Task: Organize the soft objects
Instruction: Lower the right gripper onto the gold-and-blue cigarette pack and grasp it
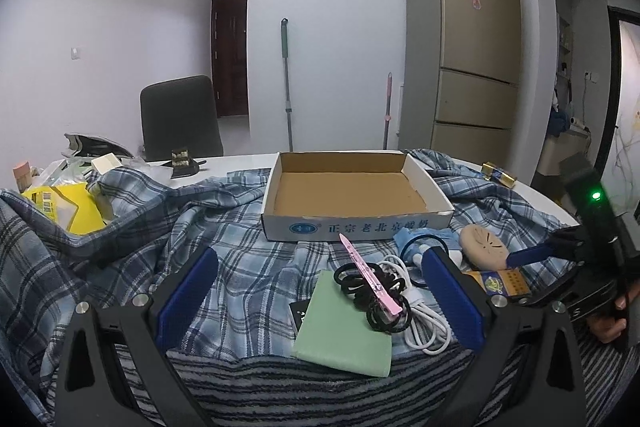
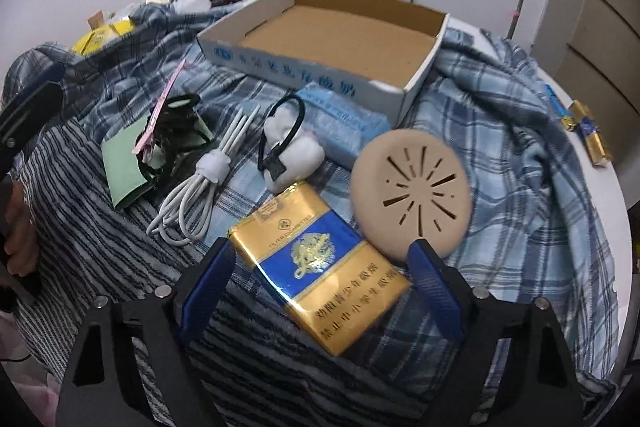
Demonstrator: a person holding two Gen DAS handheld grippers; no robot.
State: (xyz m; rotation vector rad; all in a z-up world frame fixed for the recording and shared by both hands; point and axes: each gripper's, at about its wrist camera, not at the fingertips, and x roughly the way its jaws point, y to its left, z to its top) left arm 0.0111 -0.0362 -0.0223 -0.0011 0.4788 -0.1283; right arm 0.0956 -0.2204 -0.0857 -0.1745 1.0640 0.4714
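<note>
Two claws tipped down, jaws apart: right claw (image 2: pixel 322 279) around gold box (image 2: pixel 320 267), maybe touching; left claw (image 1: pixel 320 301) over green cloth (image 1: pixel 340 327).

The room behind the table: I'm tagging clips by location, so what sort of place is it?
Most likely a home, a dining area by the kitchen. A tall fridge stands against the back wall, a mop leans beside it, and a chair sits at the table.

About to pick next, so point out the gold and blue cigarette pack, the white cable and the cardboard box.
gold and blue cigarette pack (image 2: pixel 320 267), right wrist view, on its blue band.
white cable (image 2: pixel 188 203), right wrist view, on the coiled loops.
cardboard box (image 1: pixel 356 227), left wrist view, on its printed front wall.
</note>
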